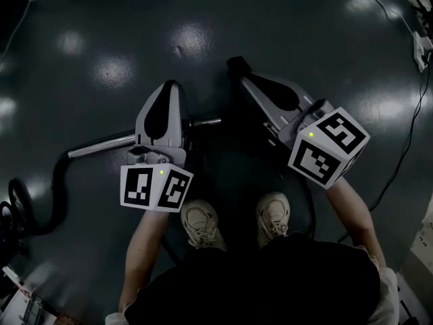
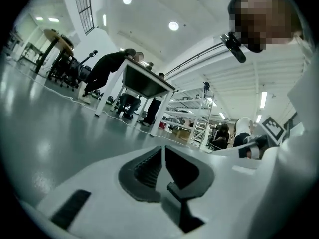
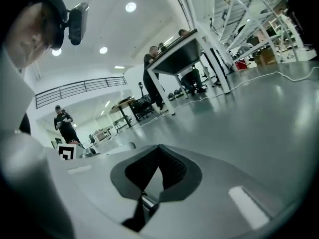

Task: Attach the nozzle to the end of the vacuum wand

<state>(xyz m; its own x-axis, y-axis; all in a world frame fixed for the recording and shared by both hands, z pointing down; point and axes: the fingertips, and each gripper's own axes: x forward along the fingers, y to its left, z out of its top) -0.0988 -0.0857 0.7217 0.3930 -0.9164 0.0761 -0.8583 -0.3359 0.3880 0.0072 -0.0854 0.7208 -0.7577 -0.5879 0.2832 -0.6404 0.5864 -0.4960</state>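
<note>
Vacuum wand (image 1: 101, 144) lies on the floor, its bare end between the two grippers. Left gripper (image 2: 162, 166) and right gripper (image 3: 158, 171) both have jaws together, holding nothing. No nozzle is identifiable, so attachment looks unstarted.

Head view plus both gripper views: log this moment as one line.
left gripper shut, empty, over vacuum wand | right gripper shut, empty | wand lying on floor, hose on one end, other end bare

A large industrial lab hall: polished grey floor (image 2: 45, 133), metal shelving racks (image 2: 187, 116), high worktables (image 3: 182, 54), recessed ceiling lights (image 3: 130, 6).
</note>
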